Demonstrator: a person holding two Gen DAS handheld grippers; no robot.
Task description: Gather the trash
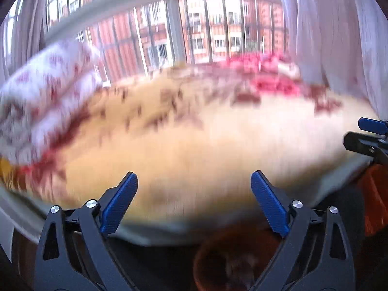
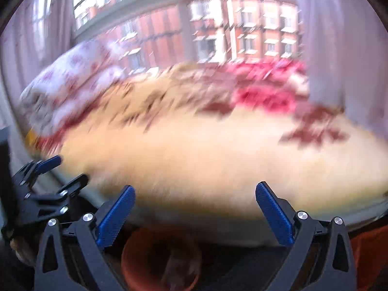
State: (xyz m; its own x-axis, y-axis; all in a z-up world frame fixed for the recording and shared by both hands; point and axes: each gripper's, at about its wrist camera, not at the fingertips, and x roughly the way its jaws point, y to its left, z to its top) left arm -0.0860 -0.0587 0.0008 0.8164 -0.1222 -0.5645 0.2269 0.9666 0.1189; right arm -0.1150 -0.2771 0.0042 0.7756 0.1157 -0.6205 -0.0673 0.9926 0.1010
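Both wrist views are heavily motion-blurred; fine detail cannot be read.

Left wrist view, left to right:
- A folded white quilt with red print (image 1: 46, 92) lies at the left end of the bed (image 1: 194, 145), on its tan, leaf-patterned cover.
- The left claw (image 1: 194, 202) stands wide open. Its blue pads (image 1: 120, 203) are well apart and nothing is between them.
- Below the bed's near edge, between the two jaws, sits a round orange-brown bin (image 1: 232, 259). A dark, indistinct mass lies inside it; what it is cannot be told.
- A red-pink bundle of fabric (image 1: 266, 75) lies at the far right of the bed, beside a white curtain (image 1: 339, 36).
- At the right edge, one blue pad and black frame of the right claw (image 1: 371, 131) are visible.

Right wrist view, left to right:
- The left claw (image 2: 46, 169) appears at the lower left, jaws spread, empty.
- The right claw (image 2: 195, 215) is wide open. Its blue pads (image 2: 116, 218) grip nothing.
- The bin (image 2: 160, 259) sits below the bed's (image 2: 218, 169) edge, nearer the left jaw, with the same dark contents.
- The quilt (image 2: 72, 84) and red-pink fabric (image 2: 264, 82) occupy the far left and far right of the bed.
- A window (image 2: 218, 24) behind the bed shows red brick buildings.
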